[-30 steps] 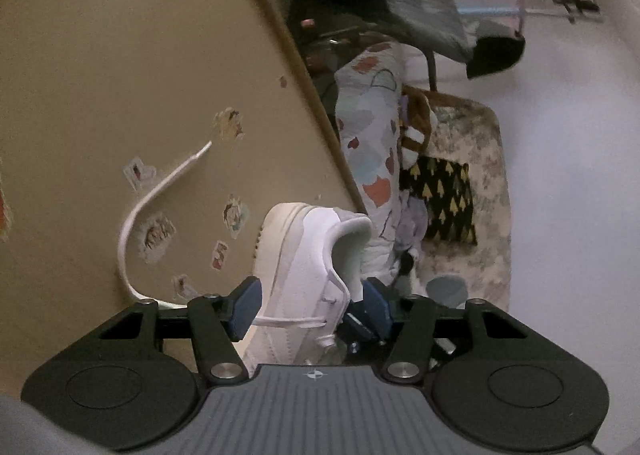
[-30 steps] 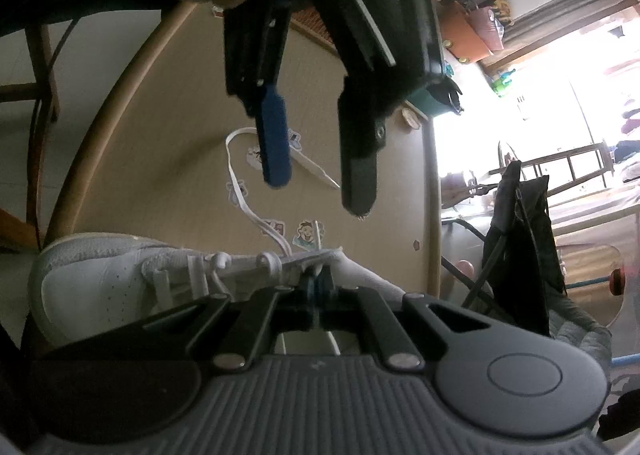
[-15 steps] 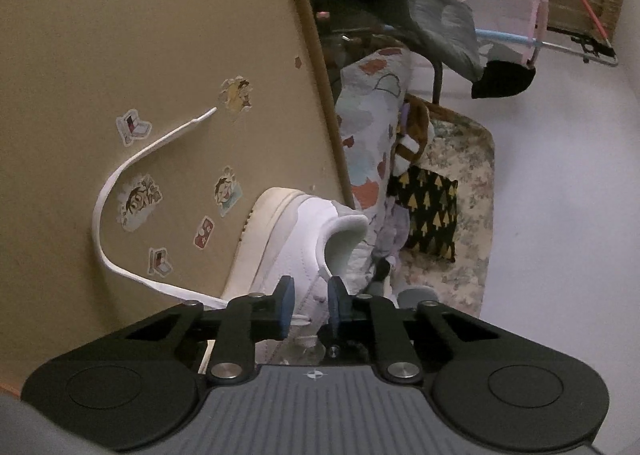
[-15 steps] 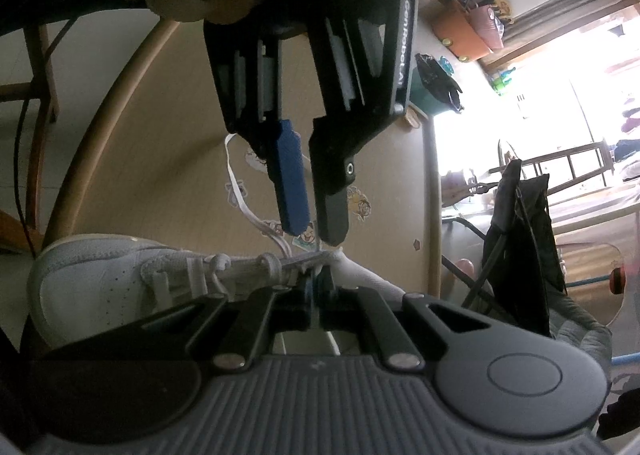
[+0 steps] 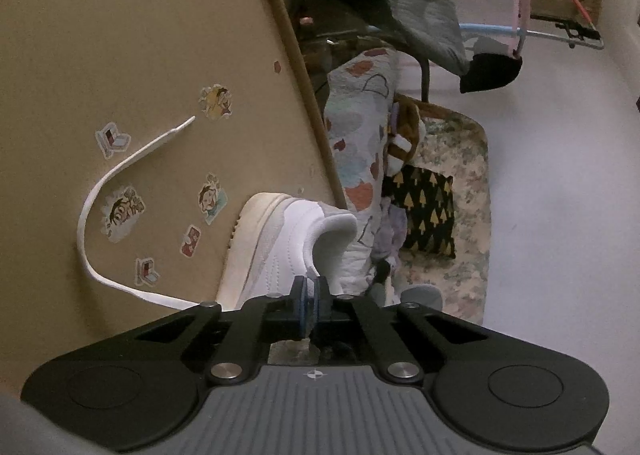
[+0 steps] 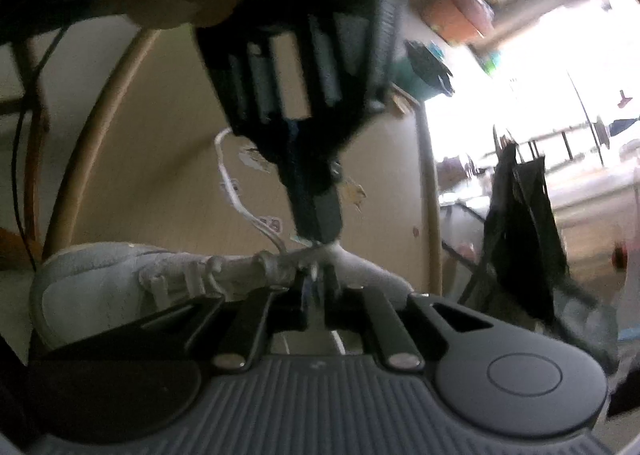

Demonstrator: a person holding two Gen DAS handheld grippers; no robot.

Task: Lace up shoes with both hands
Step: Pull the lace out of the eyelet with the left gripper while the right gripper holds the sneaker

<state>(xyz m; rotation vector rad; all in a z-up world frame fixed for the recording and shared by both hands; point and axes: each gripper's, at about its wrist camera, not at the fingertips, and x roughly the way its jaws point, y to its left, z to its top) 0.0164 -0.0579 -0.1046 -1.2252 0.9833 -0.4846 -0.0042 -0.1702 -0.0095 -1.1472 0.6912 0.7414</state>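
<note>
Left gripper [image 5: 310,297]: jaws clenched, blue pads pressed together low in the centre of its wrist view, just in front of the heel collar of the white shoe [image 5: 276,247]. Whether lace is pinched between them cannot be told from that view; in the right wrist view the left gripper [image 6: 316,233] comes down from the top of the frame with its tip at the lace crossing on the tongue, so a grip on the lace there seems likely.

Right gripper [image 6: 316,287]: jaws nearly together and opening, bottom centre of its view, right at the laced eyelets. Blur hides whether lace sits between them (probably a handover, one tool taking as the other lets go).

White lace [image 5: 120,171]: free end trails in a long loop up the left of the frame across the tan table [image 5: 120,35], past cartoon stickers [image 5: 120,211]. Slack is left loose so it can feed through.

Shoe lies on the table near its edge, heel toward the left wrist camera, toe at lower left of the right wrist view.
</note>
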